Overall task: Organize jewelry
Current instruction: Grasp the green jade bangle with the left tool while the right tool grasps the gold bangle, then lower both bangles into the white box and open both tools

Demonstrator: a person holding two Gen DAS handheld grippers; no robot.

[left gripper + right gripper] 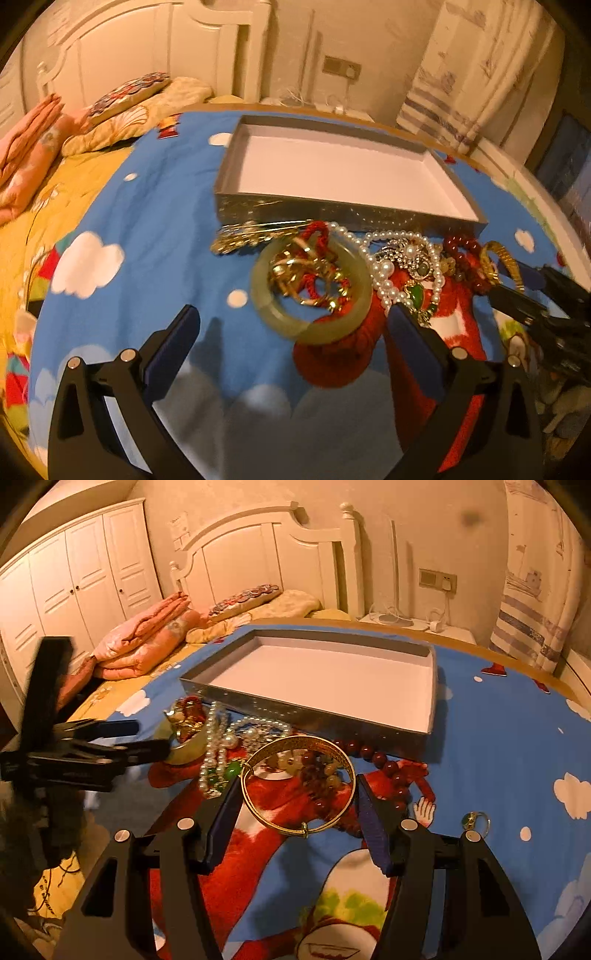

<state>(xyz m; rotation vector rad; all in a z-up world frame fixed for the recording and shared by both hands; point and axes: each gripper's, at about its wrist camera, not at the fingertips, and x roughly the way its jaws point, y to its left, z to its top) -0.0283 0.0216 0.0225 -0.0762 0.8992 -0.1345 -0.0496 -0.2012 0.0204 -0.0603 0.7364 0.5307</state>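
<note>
A heap of jewelry lies on the blue cloth in front of an empty grey box (343, 212) with a white inside, also in the right wrist view (295, 712). A pale green jade bangle (314, 330) lies at the heap's left, with pearls (384, 273) and red beads (461, 247) beside it. My left gripper (291, 325) is open, its fingers either side of the jade bangle. A gold bangle (280, 825) lies at the heap's right. My right gripper (295, 795) is open, its fingers flanking the gold bangle without holding it.
A small green-stone ring (474, 819) lies apart on the cloth at the right. A bed with pink folded quilts (144, 638) and a pillow (243, 598) lies to the left. A nightstand (413, 624) and curtain (532, 602) stand behind the table.
</note>
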